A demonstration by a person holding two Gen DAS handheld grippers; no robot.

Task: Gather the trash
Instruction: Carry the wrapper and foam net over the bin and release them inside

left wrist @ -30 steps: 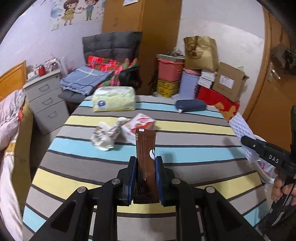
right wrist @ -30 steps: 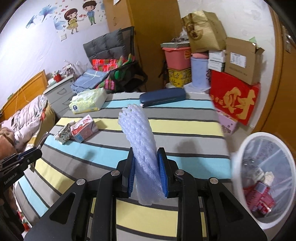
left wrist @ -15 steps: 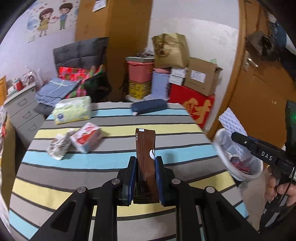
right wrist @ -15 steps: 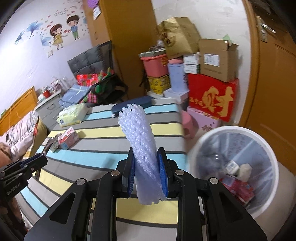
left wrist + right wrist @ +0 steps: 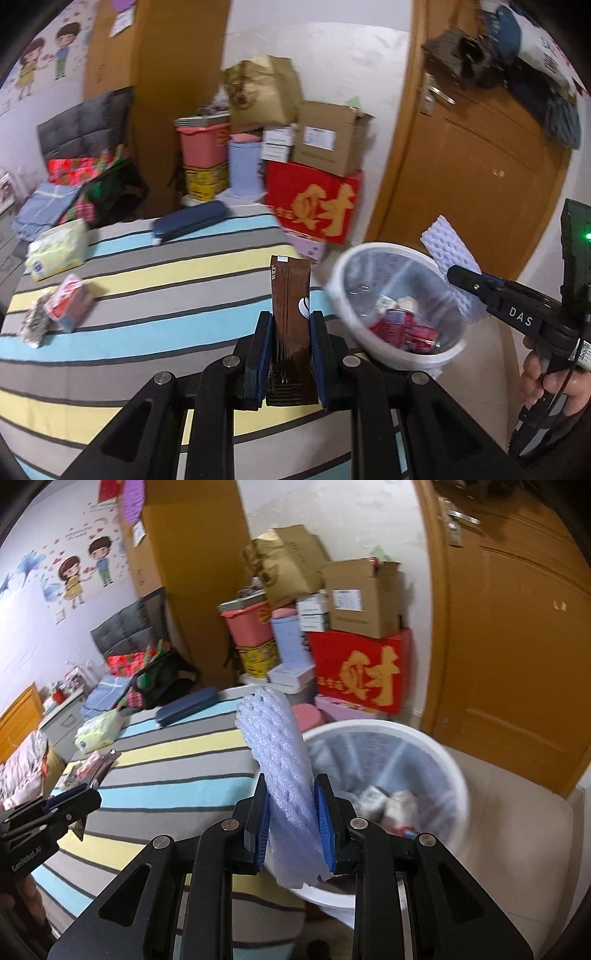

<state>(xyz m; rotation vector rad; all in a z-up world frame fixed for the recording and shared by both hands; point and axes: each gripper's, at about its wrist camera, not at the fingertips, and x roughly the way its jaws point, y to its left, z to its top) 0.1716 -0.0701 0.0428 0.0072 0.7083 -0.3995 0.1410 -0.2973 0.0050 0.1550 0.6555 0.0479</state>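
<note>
The task looks about half done. The left gripper (image 5: 290,354) has its fingers clamped on a brown sachet (image 5: 290,314), which stands upright between them over the striped bench (image 5: 166,288), just left of the white bin (image 5: 391,354). The right gripper (image 5: 291,830) has its fingers clamped on a white foam net (image 5: 280,760), held over the near left rim of the same bin (image 5: 454,775). The bin stands on the floor at the right end of the bench and already holds some red and white wrappers. Both pieces are not yet dropped in. On the far left of the bench a crumpled wrapper (image 5: 33,321) and a small red pack (image 5: 68,306) remain, maybe also trash. A tissue pack (image 5: 55,251) and a dark blue case (image 5: 190,223) lie farther back. Nothing stands between the grippers and the bin; only the two grippers are near each other there.
</note>
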